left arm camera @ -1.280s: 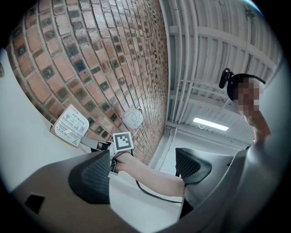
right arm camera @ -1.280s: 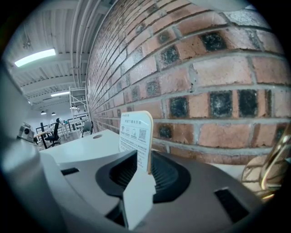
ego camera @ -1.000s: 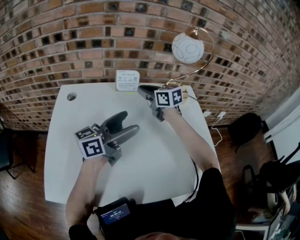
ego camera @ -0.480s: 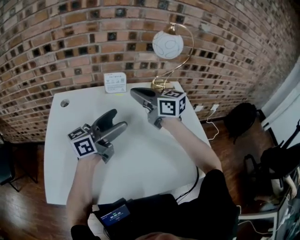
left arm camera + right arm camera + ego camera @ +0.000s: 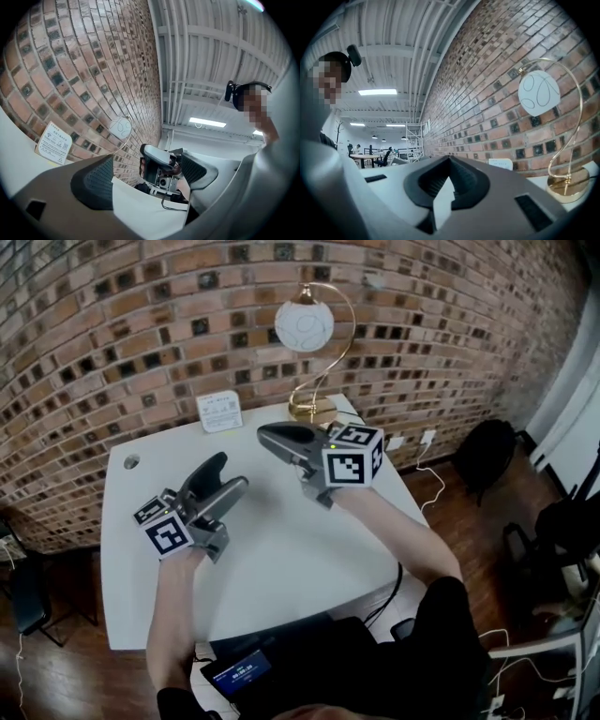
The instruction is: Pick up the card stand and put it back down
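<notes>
- Your right gripper (image 5: 267, 435) has pulled back from the card stand (image 5: 218, 412) since a second ago; its jaws are now pressed together, nothing in them
- Your left gripper (image 5: 231, 474) is low over the table (image 5: 281, 559), jaws still spread, empty
- Card stand stands at the table's back edge against the brick wall (image 5: 141, 324), left of the lamp (image 5: 312, 410), apart from both grippers

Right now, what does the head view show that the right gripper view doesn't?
Only the head view: the open left claw, the wooden floor and a black bag. Only the right gripper view: a long hall with ceiling lights. Both: the shut right claw, the lamp, the card stand and the brick wall.
</notes>
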A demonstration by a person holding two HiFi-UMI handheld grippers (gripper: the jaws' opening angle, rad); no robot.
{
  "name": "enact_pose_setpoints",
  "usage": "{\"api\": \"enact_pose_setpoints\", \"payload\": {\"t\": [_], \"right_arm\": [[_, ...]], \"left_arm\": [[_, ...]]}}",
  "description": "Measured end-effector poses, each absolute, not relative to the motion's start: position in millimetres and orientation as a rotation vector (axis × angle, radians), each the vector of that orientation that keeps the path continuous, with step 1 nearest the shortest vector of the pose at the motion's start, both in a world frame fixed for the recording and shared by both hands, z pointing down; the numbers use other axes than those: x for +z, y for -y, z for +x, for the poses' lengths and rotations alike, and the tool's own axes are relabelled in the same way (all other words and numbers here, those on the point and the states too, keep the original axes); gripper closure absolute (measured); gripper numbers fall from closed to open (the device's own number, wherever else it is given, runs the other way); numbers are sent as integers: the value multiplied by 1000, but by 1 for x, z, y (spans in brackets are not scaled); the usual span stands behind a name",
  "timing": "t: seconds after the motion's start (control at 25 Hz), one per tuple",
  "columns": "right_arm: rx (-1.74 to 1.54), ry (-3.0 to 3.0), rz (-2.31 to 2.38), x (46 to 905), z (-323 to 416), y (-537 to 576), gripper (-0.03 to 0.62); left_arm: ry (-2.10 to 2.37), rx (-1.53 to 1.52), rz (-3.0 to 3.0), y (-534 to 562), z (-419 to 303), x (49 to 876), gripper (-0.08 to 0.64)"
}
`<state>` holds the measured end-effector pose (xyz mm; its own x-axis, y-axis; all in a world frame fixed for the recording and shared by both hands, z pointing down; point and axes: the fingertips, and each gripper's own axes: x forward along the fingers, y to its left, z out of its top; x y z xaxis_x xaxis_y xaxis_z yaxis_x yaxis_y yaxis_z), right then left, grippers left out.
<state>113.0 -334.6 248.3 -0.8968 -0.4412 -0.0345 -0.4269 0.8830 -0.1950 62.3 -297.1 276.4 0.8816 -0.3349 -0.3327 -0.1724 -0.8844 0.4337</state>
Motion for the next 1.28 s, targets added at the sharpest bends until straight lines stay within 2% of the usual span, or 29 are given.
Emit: {"api": "enact_pose_setpoints", "payload": {"t": [1.28], "right_arm": [[-61,-2892,-538,214,118,152,572]], "left_arm": [[352,-612,2779,136,74,240,114]]}}
